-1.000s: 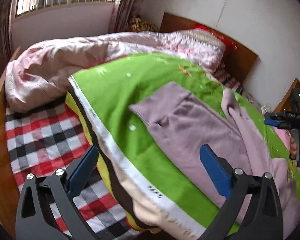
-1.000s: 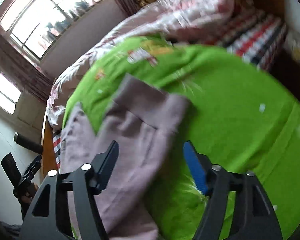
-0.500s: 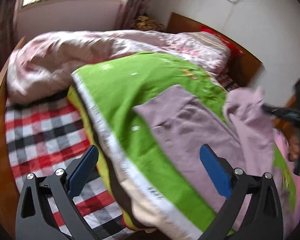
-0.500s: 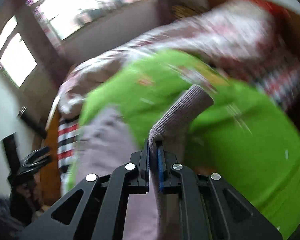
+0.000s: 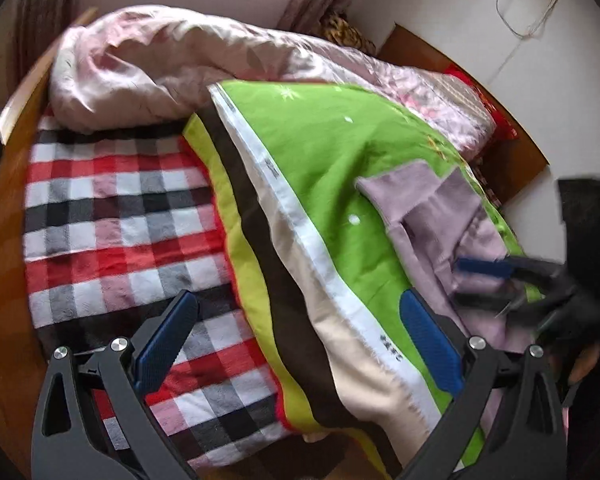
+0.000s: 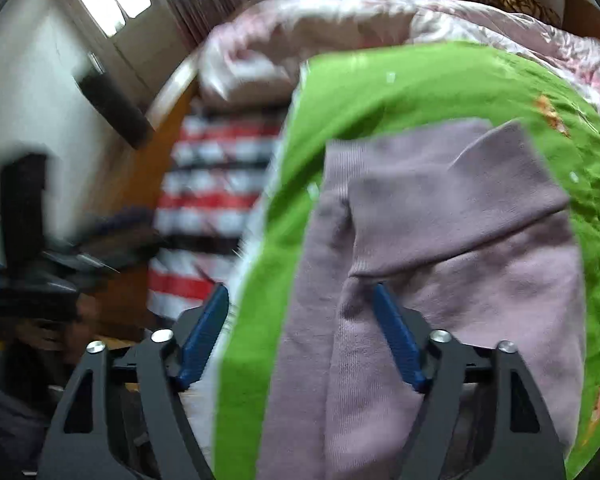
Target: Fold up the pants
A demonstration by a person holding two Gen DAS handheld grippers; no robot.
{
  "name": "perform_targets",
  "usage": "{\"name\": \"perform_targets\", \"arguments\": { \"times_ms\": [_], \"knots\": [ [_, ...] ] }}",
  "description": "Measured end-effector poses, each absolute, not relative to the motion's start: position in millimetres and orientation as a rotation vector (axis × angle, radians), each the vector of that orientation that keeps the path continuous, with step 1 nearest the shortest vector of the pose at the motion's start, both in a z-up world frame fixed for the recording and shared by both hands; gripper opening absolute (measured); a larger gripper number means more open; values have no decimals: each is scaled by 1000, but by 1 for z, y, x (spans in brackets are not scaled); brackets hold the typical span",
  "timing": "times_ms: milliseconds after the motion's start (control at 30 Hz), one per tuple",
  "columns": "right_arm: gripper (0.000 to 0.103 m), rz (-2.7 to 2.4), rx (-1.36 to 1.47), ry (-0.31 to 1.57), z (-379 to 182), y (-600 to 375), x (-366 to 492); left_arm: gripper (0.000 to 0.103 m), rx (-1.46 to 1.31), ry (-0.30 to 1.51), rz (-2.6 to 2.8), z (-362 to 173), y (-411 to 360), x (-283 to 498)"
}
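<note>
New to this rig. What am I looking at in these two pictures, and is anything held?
No robot: a person holds one two-finger gripper in each hand, each with a fisheye camera looking along its fingers. One picture is from the left gripper, the other from the right gripper. On the bed a green blanket lies over a checked sheet, with a pink quilt behind. Folded mauve pants lie on the blanket. Nothing is held: the left jaws are open and empty; the right jaws are opening above the pants, not pressing them.
</note>
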State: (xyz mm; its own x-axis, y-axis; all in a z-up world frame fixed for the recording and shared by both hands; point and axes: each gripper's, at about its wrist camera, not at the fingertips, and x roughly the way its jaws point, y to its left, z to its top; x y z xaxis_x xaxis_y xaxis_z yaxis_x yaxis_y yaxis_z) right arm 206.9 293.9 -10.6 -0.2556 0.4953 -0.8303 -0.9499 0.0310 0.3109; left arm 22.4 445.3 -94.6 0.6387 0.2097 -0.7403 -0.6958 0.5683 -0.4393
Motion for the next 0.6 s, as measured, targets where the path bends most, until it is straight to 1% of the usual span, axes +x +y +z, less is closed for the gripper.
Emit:
{"name": "perform_targets", "arguments": {
  "times_ms": [33,133,200,233,267,300,367,433,467,500,600],
  "knots": [
    [61,1567,-517,1039,10,282,224,101,-815,685,544,-94,445,26],
    [61,1545,-432,904,48,262,263,101,-876,635,370,-86,441,48],
    [57,1466,-429,857,54,255,297,100,-903,622,281,-81,438,71],
    [50,1429,-423,889,46,255,313,100,-898,636,263,-80,436,86],
    [45,1405,-424,914,39,256,324,97,-887,642,244,-80,434,100],
    [44,1375,-435,933,29,256,334,94,-872,642,229,-82,433,114],
    [38,1353,-452,979,3,260,346,82,-879,682,235,-92,436,140],
    [38,1372,-470,1008,-14,265,353,80,-893,705,239,-100,438,155],
    [38,1389,-475,1007,-18,267,353,76,-885,724,265,-104,439,160],
    [38,1412,-466,1008,-20,267,354,75,-883,735,280,-107,440,163],
    [38,1471,-436,997,-19,269,351,74,-898,714,276,-110,441,161]
  ]
}}
